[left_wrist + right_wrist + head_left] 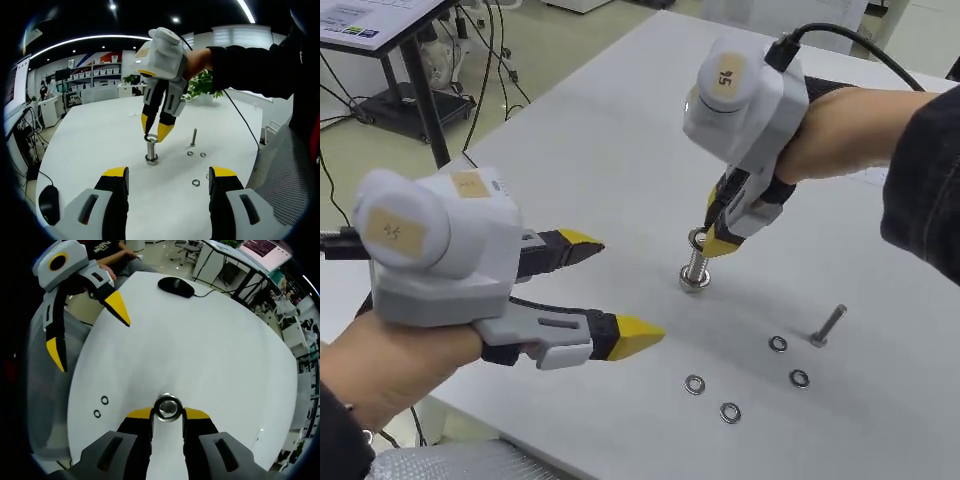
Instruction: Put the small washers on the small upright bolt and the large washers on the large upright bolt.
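Right gripper (pixel 167 415) — jaws nearly closed, pinching one large washer (pixel 167 407) right at the top of the large bolt (pixel 695 272). Left gripper (pixel 169 172) — jaws wide apart, nothing between them, above the table (pixel 600 150). I count one small bolt (pixel 828 326), upright, and four loose washers (pixel 778 344) lying near it; I can't tell their sizes.
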{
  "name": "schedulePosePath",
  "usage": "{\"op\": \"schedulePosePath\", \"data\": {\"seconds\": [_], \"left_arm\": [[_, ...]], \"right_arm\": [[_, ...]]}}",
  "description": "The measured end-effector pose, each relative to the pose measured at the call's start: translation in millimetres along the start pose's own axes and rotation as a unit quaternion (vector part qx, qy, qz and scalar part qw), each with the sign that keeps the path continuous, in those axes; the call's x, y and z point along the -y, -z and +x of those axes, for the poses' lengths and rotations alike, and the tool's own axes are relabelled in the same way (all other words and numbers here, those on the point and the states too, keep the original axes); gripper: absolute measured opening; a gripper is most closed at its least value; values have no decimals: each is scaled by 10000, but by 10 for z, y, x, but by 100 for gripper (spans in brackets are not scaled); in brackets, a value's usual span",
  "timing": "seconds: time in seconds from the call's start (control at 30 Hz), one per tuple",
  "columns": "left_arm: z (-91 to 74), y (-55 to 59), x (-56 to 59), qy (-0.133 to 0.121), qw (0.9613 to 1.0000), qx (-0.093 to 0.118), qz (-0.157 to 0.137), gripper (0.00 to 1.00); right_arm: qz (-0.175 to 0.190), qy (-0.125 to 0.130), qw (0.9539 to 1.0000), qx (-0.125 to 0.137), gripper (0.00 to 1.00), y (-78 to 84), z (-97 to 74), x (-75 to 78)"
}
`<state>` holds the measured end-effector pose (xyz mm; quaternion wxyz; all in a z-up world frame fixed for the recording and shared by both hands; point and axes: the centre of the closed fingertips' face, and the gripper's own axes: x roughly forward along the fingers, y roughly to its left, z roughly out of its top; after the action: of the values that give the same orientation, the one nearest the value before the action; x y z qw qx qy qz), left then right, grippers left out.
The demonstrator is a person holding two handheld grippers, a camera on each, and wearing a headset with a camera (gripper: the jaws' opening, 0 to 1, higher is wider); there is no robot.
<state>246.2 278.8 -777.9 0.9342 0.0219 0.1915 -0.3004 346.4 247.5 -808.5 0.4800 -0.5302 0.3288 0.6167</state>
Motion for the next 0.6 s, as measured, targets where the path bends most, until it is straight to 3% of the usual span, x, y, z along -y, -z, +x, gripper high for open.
{"op": "schedulePosePath", "data": {"seconds": [0.6], "left_arm": [[10, 27, 17, 33, 10000, -20, -23, 64]], "right_arm": [[35, -95, 9999, -113, 23, 43, 84, -12]]}}
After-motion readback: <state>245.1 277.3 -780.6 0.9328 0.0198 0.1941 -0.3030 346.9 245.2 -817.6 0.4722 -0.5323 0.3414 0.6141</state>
